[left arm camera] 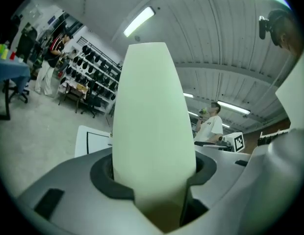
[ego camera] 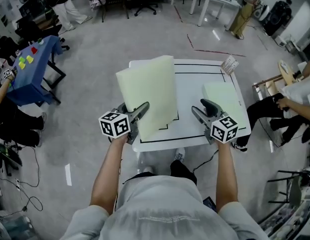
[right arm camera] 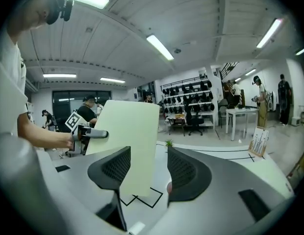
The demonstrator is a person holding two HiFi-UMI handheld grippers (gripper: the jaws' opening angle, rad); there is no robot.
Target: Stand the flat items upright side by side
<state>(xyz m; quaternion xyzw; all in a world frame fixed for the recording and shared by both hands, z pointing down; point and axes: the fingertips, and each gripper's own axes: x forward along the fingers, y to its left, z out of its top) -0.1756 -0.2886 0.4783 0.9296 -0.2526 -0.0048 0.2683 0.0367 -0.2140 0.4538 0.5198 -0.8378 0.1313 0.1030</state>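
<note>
A pale yellow-green flat slab (ego camera: 147,94) is lifted off the white table (ego camera: 195,134) and stands tilted over its left half. My left gripper (ego camera: 140,110) is shut on its lower left edge. In the left gripper view the slab (left arm camera: 152,126) fills the gap between the jaws. A second slab (ego camera: 222,101) of the same colour lies flat on the table's right side. My right gripper (ego camera: 205,108) hovers at the near edge of that slab, open, with nothing between its fingers. Through its jaws the right gripper view shows the held slab (right arm camera: 127,136) further off.
Black lines mark rectangles on the tabletop. A small card stand (ego camera: 229,64) sits at the table's far right corner. A seated person (ego camera: 290,104) is close on the right, a blue table (ego camera: 32,71) on the left, white desks and chairs further back.
</note>
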